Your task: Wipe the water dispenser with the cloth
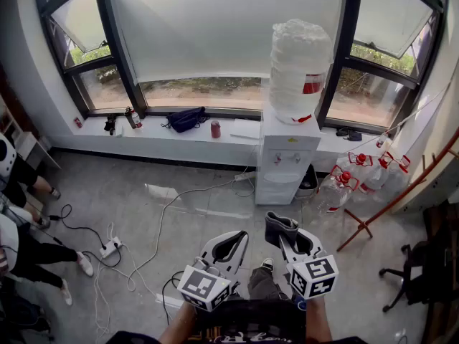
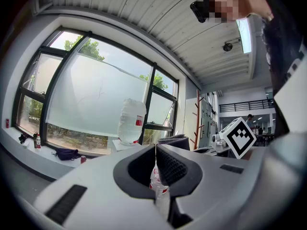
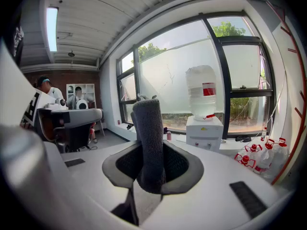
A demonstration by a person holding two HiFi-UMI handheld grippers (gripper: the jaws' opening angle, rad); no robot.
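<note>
1. The right gripper pinched a dark grey cloth between its jaws; in the right gripper view the folded cloth stood upright out of the jaws and rose above them.
2. The left gripper had its jaws pressed together at the tips with nothing between them, and it was held just beside the right one.
3. Both grippers hung above the floor, well apart from the water dispenser, which stood ahead of them and slightly right, against the window sill.
4. A large clear bottle sat upside down on top of the white dispenser.
5. Several spare water bottles with red caps lay on the floor just right of the dispenser.
6. A dark bag and a red can rested on the sill left of it.
7. A white cable ran across the grey floor to a power strip.
8. A person's legs showed at the left edge.
</note>
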